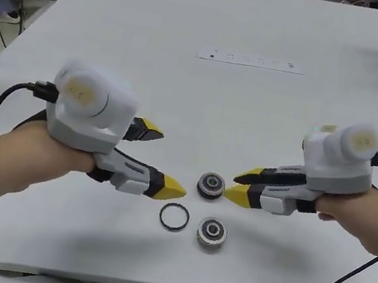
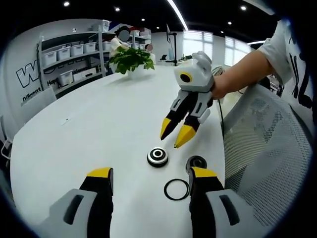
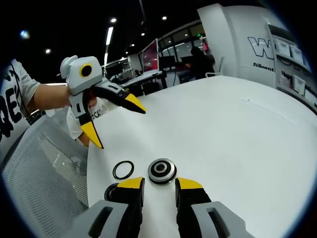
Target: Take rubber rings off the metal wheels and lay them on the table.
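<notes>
**Desk:** Two claws on my screens. What have they got hold of?

**Me:** Nothing in either. I have the left claw (image 1: 167, 161) spread wide, its yellow tips far apart, and they touch nothing that I can see. The right claw (image 1: 235, 185) is parted only a little, with a narrow gap between its tips, and it is empty too. The two claws point towards each other over the white tabletop (image 1: 217, 103).

**Desk:** Where are the wheels from there?

**Me:** One metal wheel (image 1: 211, 185) lies flat just ahead of the right claw's tips, between the two claws. It is near them, but I see no contact. It has a dark outer band. The second wheel (image 1: 211, 232) lies on my side of both claws, closer to the right claw, and its rim looks greyer.

**Desk:** And the ring?

**Me:** One rubber ring (image 1: 173, 217) lies loose and flat on the tabletop, just beside the second wheel and apart from it. It is on my side of the left claw's lower tip. In the left gripper view it sits between my own jaws, nearer the right-hand one.
</notes>
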`<state>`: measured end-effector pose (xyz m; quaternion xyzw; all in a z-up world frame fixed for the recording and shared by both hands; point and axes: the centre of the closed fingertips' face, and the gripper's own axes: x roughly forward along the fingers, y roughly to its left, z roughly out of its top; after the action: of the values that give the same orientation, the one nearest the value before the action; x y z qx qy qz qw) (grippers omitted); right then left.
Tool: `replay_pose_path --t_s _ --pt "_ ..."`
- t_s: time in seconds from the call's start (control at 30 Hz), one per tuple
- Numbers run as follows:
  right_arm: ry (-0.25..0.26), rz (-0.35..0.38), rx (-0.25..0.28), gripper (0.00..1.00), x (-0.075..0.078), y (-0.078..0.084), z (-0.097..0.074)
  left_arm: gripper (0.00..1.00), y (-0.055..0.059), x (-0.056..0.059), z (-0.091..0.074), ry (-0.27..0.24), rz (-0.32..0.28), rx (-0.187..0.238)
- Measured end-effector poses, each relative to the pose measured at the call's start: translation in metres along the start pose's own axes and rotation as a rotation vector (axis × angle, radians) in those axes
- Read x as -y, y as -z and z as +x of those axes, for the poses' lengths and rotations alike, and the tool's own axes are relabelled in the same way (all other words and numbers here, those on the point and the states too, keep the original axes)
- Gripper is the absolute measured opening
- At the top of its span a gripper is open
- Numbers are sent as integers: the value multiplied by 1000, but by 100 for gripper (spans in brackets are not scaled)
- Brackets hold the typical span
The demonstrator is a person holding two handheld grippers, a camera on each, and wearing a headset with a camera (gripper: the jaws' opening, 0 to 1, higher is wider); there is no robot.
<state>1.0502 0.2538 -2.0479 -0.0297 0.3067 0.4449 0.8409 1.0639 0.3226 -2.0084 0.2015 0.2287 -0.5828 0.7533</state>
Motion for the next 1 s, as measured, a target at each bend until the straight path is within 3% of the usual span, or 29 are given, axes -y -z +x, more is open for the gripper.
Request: replay_pose_path --t_s 1.0 --pt "2 -70 -31 24 8 12 17 40 9 5 43 65 8 -44"
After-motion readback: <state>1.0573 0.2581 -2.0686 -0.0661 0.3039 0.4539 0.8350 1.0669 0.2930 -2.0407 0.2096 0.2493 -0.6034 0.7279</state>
